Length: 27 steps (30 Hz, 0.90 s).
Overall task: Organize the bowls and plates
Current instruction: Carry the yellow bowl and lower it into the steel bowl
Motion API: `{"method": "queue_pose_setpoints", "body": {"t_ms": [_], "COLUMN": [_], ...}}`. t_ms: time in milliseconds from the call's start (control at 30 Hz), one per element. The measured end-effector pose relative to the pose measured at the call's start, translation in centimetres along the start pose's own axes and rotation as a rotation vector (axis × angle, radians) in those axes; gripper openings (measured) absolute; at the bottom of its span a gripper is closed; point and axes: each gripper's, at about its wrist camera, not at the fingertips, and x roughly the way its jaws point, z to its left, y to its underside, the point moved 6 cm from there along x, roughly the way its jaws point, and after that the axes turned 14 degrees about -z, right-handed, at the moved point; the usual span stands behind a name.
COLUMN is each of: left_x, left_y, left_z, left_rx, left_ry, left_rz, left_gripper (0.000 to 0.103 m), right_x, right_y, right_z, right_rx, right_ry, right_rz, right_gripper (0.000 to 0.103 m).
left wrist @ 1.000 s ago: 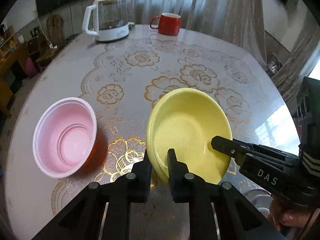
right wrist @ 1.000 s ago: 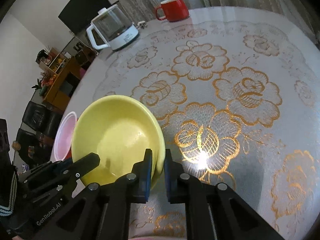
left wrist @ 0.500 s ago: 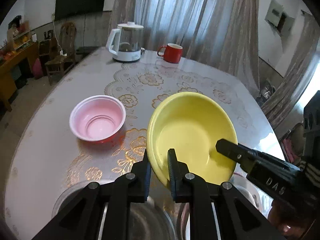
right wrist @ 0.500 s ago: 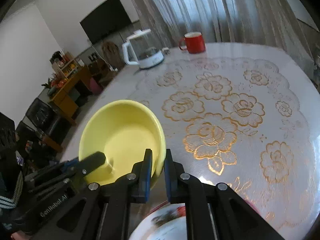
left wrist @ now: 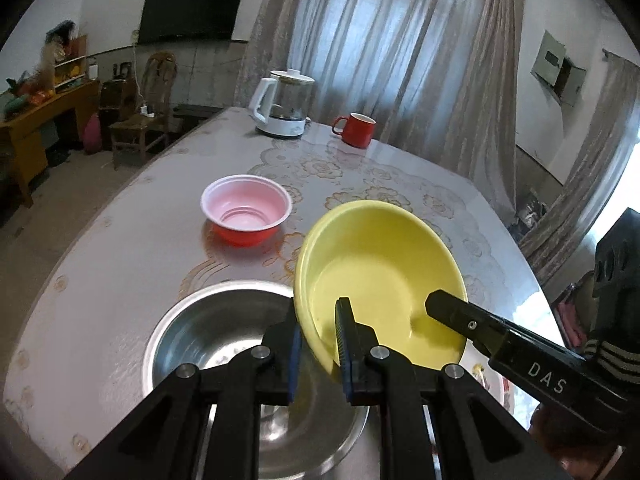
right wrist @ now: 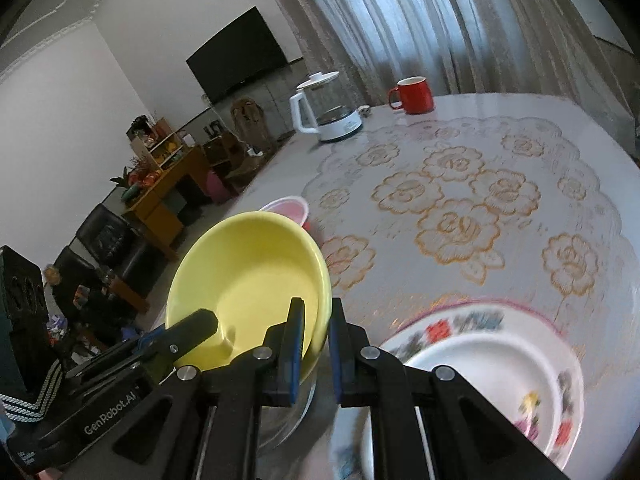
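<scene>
We hold the round yellow plastic bowl above the steel basin, left gripper and right gripper each clamped on its rim; casings read "DAS" and "GenRobot.AI".

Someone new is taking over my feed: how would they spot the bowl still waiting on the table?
Start at the white kettle and red mug at the far end of the floral table. Closer in, alone on the cloth, sits the pink bowl. Unlike the yellow bowl gripped by both tongs or the steel basin, it is small, white-rimmed and red outside.
</scene>
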Motion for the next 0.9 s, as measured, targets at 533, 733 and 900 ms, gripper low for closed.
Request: {"method": "queue_pose_setpoints", "body": {"t_ms": [533,733,900], "left_x": [-3.8,-3.9,-3.3], "left_y": [3.0,3.7,4.8], "left_z": [3.2,3.9,4.8], "left_rx": [-0.054,-0.063,-0.064], "left_ry": [-0.012,0.008,-0.015], "left_rz": [-0.010,0.008,0.034], "left_gripper": [0.016,0.016,0.016], "right_x": [-1.8,-2.1,-1.5], "right_y": [4.3,5.2,6.2], "right_z": [3.1,3.7,3.8], "right_rx": [0.004,-0.015,-0.020], "right_ry": [-0.044,-0.031,-0.016], "right_rz": [0.025,0.039,0.068], "right_gripper": [0.012,0.013,0.013]}}
